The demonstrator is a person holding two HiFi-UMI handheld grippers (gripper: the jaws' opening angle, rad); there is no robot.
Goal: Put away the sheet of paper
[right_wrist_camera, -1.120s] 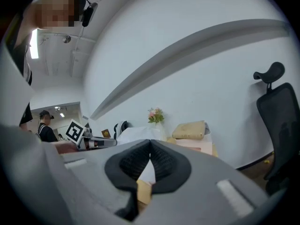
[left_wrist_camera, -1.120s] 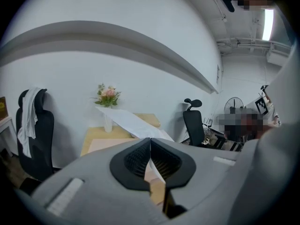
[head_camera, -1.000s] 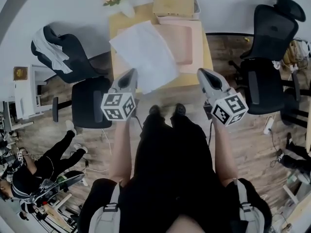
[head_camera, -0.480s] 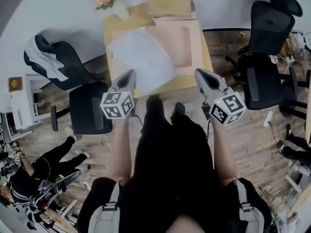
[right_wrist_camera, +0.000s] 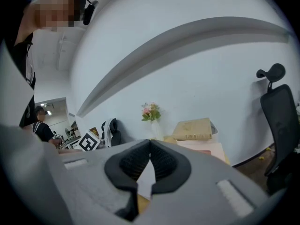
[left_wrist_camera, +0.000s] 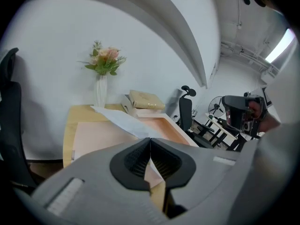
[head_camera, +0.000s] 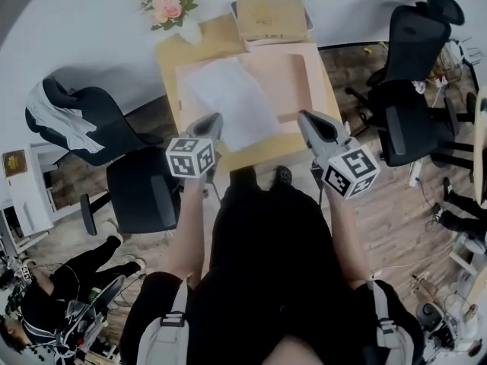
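Note:
A white sheet of paper lies slanted over the left rim of a shallow pink tray on a small wooden table. The same sheet of paper shows beyond the jaws in the left gripper view. My left gripper hangs just short of the table's near edge, jaws together, holding nothing. My right gripper hovers at the near right of the table, jaws also together and empty. Both stand apart from the sheet.
A flat tan box lies on a grey basket at the table's far end, beside a vase of pink flowers. Black office chairs stand left and right. A person crouches at lower left.
The table and sheet have come nearer to both grippers over the last second as the person steps forward. Both grippers stay shut and empty.

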